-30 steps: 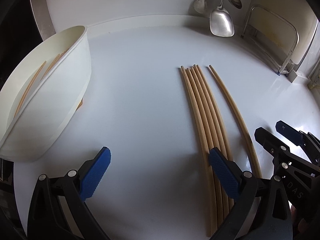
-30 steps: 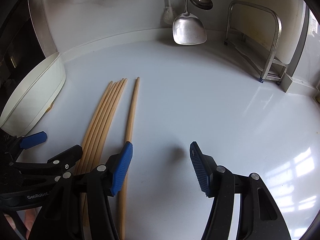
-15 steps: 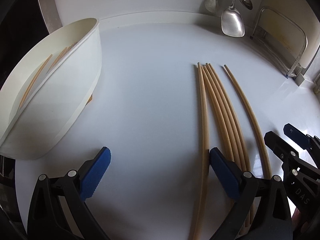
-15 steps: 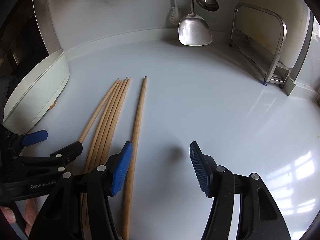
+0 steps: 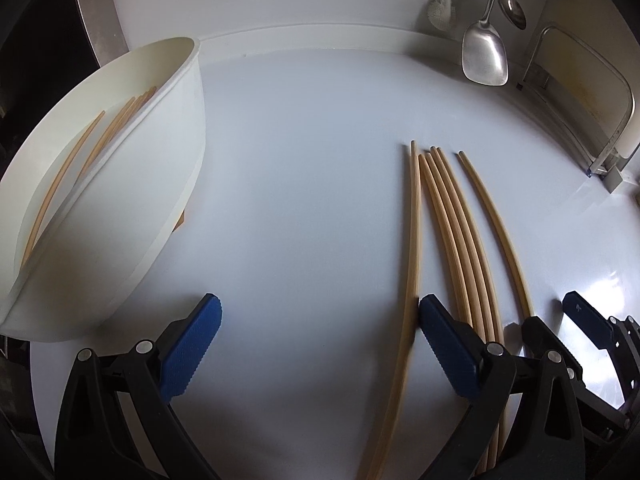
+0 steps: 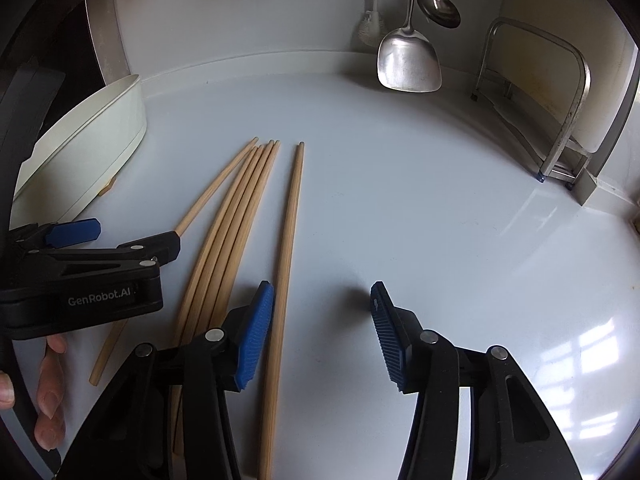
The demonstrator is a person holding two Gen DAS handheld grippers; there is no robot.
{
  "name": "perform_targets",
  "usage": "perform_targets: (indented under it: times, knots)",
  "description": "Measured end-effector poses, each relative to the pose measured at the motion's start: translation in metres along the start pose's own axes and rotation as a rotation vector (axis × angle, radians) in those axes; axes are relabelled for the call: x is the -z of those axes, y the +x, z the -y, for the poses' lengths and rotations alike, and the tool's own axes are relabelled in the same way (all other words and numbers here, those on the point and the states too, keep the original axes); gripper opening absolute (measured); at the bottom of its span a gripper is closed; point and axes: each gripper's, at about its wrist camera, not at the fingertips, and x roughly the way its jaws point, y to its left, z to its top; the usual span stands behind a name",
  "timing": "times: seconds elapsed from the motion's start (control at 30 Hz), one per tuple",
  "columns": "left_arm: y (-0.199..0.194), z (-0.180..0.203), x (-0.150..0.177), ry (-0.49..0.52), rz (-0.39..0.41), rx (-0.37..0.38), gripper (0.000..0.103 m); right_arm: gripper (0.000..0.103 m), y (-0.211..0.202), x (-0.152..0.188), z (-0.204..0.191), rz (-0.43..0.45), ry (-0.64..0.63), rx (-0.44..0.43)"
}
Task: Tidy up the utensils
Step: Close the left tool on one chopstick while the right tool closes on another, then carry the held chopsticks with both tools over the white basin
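Several long wooden chopsticks (image 5: 452,232) lie side by side on the white counter (image 5: 304,184); they also show in the right wrist view (image 6: 240,216). My left gripper (image 5: 316,332) is open low over the counter. Its right pad (image 5: 444,336) touches the leftmost chopstick (image 5: 414,232), which has splayed away from the bundle. My right gripper (image 6: 318,332) is open, with the rightmost single chopstick (image 6: 290,224) just inside its left pad (image 6: 254,340). A white tub (image 5: 104,184) at the left holds several more chopsticks (image 5: 76,168); it also shows in the right wrist view (image 6: 80,160).
A steel spatula (image 6: 408,60), a ladle (image 6: 438,4) and a brush (image 6: 370,26) hang on the back wall. A metal rack (image 6: 560,100) stands at the right. The person's fingers (image 6: 50,396) hold the left gripper (image 6: 76,256) at the lower left.
Both grippers have moved left and slightly forward. The leftmost chopstick has been pushed out of the bundle to the left by my left gripper's right pad. The rightmost chopstick now sits inside my right gripper's opening.
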Motion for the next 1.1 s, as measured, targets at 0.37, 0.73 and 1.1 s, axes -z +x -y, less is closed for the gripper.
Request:
perform_targets:
  times: [0.37, 0.73, 1.1]
  knots:
    - [-0.007, 0.016, -0.004, 0.06, 0.034, 0.042, 0.057, 0.031, 0.001, -0.002, -0.007, 0.002, -0.024, 0.002]
    - [-0.016, 0.026, 0.003, 0.105, -0.02, 0.111, 0.007, 0.006, 0.001, -0.007, -0.004, -0.033, 0.012, -0.014]
    - [-0.091, -0.007, -0.037, 0.108, 0.047, 0.145, 0.007, 0.006, -0.049, -0.042, 0.004, -0.028, 0.141, -0.065]
